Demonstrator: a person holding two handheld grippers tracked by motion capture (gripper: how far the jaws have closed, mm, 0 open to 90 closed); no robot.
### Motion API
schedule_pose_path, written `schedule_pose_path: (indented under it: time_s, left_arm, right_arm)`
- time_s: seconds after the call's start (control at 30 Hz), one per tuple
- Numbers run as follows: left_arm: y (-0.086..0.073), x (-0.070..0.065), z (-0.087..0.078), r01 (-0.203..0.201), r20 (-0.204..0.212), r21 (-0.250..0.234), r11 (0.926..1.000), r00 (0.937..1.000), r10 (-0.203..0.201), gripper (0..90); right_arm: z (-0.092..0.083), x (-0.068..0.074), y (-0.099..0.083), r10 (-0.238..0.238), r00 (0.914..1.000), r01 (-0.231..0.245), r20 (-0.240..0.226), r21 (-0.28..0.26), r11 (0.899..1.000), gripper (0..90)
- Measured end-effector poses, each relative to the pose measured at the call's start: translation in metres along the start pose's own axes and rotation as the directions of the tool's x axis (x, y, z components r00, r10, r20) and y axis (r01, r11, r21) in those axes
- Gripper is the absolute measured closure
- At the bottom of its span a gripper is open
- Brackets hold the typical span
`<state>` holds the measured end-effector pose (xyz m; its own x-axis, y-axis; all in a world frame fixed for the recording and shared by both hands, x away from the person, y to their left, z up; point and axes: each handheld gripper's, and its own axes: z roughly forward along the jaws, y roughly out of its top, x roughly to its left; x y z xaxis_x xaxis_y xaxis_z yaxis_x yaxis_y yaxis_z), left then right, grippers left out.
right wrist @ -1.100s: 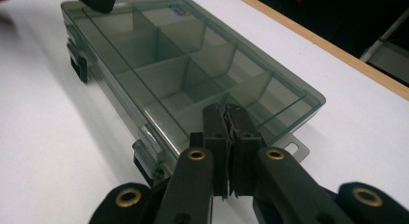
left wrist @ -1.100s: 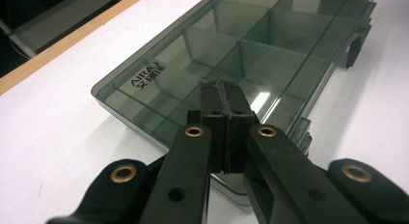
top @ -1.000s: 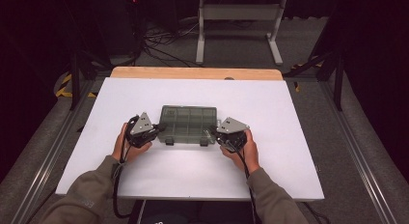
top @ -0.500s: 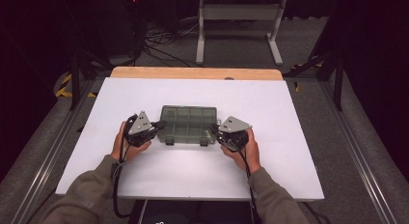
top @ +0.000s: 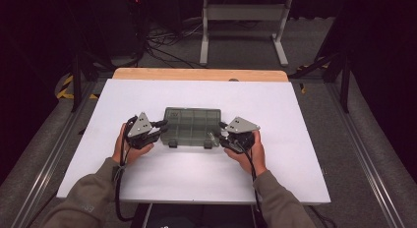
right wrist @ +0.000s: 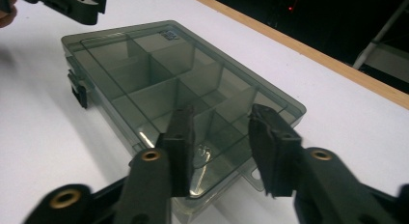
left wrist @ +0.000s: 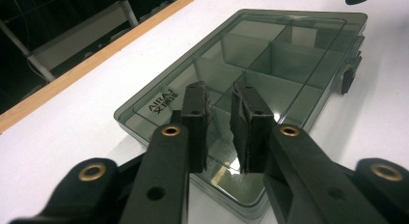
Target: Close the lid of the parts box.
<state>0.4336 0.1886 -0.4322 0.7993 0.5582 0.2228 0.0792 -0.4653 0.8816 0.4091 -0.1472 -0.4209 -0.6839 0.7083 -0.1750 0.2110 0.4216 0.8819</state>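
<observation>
- Smoky translucent plastic compartment box [top: 192,126], lid closed, lay flat at white table [top: 295,154] centre.
- Left gripper [top: 160,129] at 9 o'clock end: jaws just opened, released, pads off.
- Right gripper [top: 222,134] at 3 o'clock: likewise released.
- Probably let go after placing.

White table [top: 305,159] with wooden edge [top: 196,74]; metal stand [top: 243,26] behind.

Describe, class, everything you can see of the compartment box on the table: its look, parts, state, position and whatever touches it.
The compartment box is a flat rectangle of smoky, see-through plastic that lies level on the white table, its lid shut. Inner walls split it into several compartments, which look empty. Two dark latches sit on the long edge nearest the person, and small lettering marks one lid corner. The left gripper and right gripper flank its short ends; their jaws have just been opening and stand over the lid, gripping nothing.
</observation>
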Motion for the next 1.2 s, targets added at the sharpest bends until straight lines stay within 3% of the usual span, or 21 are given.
schedule_pose_path:
  time_s: [0.17,0.43,0.73,1.0,1.2]
  left_arm:
    - [0.001,-0.001,-0.001,-0.001,0.0,-0.012,0.9999,1.0,0.001,62.7]
    - [0.0,0.0,-0.001,0.008,-0.02,-0.018,0.9998,0.9998,-0.008,47.2]
    - [-0.001,0.001,-0.001,0.034,-0.037,-0.027,0.9991,0.9987,-0.035,30.2]
    - [-0.002,0.001,0.002,0.05,-0.043,-0.007,0.9987,0.9978,-0.051,15.9]
    - [-0.003,0.003,0.004,0.069,0.004,-0.007,0.9976,0.9976,-0.069,8.4]
  right_arm:
    - [0.001,-0.003,-0.001,0.032,0.9992,-0.032,0.026,-0.006,0.999,41.2]
    - [0.004,-0.003,-0.001,0.044,0.9977,-0.044,0.051,-0.003,0.999,27.3]
    - [0.007,-0.003,-0.001,0.042,0.9959,-0.043,0.08,0.007,0.999,19.2]
    - [0.009,-0.005,-0.002,0.063,0.9933,-0.064,0.097,0.006,0.998,12.5]
    - [0.011,-0.007,-0.004,0.097,0.9911,-0.099,0.091,0.014,0.995,6.8]
